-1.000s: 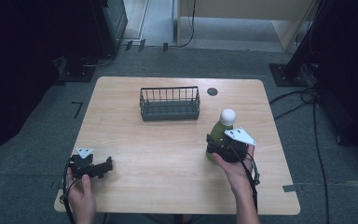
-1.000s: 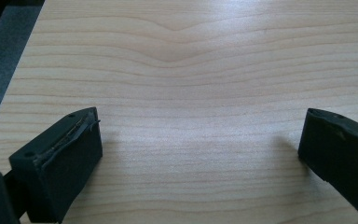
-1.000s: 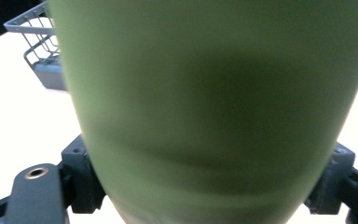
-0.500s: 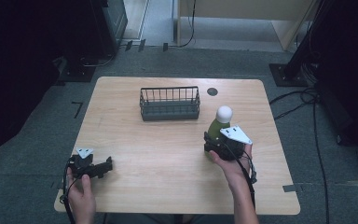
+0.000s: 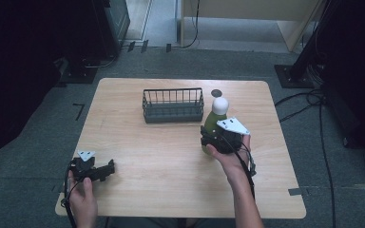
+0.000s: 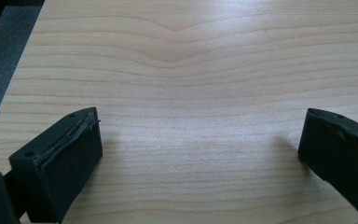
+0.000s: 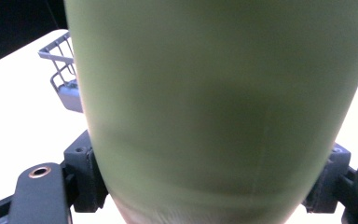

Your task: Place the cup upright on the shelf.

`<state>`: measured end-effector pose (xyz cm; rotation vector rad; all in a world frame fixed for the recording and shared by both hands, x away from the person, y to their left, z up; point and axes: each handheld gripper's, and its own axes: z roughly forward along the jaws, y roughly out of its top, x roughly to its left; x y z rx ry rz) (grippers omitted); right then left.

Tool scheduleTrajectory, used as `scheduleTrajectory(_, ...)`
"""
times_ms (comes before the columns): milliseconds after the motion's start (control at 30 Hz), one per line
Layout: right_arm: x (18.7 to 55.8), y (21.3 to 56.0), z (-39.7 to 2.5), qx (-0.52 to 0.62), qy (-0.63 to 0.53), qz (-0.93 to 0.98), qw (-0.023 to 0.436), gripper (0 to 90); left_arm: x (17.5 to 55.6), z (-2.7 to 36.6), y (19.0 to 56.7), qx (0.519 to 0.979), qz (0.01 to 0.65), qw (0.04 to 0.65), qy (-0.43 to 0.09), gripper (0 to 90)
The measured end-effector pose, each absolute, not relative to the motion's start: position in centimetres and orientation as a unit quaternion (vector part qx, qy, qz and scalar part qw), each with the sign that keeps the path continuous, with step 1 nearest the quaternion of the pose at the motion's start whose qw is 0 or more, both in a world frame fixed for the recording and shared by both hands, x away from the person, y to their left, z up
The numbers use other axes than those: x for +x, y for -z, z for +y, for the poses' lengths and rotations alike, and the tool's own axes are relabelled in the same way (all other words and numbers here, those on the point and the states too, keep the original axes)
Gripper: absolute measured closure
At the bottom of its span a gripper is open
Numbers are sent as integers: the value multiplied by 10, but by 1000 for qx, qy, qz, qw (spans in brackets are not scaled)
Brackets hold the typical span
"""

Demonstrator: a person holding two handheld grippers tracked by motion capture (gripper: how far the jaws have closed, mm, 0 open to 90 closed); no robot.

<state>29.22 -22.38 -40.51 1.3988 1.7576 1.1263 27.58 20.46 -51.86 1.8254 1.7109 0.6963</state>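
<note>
The right gripper's (image 5: 208, 137) fingers (image 7: 86, 175) are clamped on the lower body of a green bottle (image 5: 213, 124), one on each side of it; in the right gripper view the bottle's green wall (image 7: 214, 107) stands right up against the camera between the two black fingers, and a corner of the basket (image 7: 63, 74) shows past its left edge. In the high view the bottle stands upright with its white cap (image 5: 220, 103) at the top, right of the worktop's middle, and whether its base touches the wood cannot be told. The person's right hand (image 5: 228, 154) wraps the gripper from the near side, with the grey plate on top and a cable trailing back along the forearm. The dark wire basket (image 5: 173, 105) sits on the far half of the worktop (image 5: 161, 161), just left of the bottle and beyond it, apart from it. A small dark round spot (image 5: 216, 92) lies on the wood beyond the cap. The left gripper (image 5: 108, 167) lies low at the near left corner in the left hand (image 5: 81, 190), its fingers (image 6: 65, 154) spread wide with nothing but bare wood grain between them.
</note>
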Motion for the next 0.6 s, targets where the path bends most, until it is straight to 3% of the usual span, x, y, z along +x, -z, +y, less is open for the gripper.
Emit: scheduleTrajectory(600, 328, 371, -204, 515, -445, 667, 302, 204, 276, 205, 519, 677, 635, 269, -258, 0)
